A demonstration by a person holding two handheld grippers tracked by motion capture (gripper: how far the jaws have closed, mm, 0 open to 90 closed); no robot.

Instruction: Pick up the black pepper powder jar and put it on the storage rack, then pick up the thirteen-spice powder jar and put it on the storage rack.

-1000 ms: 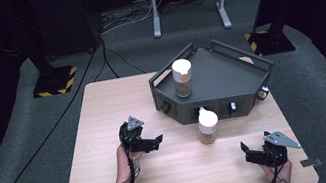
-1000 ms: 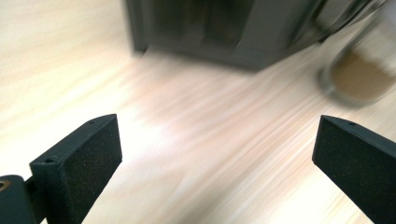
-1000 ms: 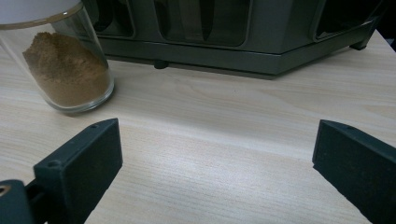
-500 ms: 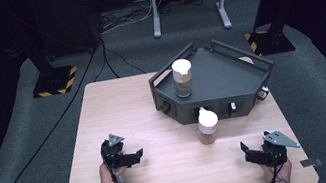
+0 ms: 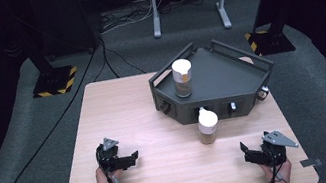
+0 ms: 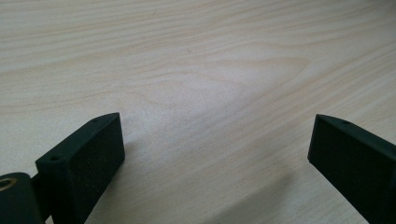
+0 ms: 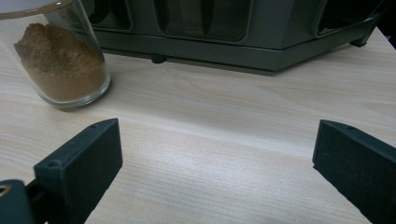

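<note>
bare table [image 5: 156, 123] across the front, jar [image 5: 207, 125] and grey rack [image 5: 221, 73] block the far right — open elsewhere

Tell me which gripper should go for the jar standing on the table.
Right. The right gripper is nearer the jar, open and looking at it; the left gripper sits farther away, looking at bare table.

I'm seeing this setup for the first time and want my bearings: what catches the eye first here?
The dark grey angular tray at the table's far right stands out, with a white-lidded jar of brown powder standing on it. A second powder jar stands on the wooden table just in front of the tray. Near the front edge, the left hand-held gripper and the right hand-held gripper are both open and empty.
</note>
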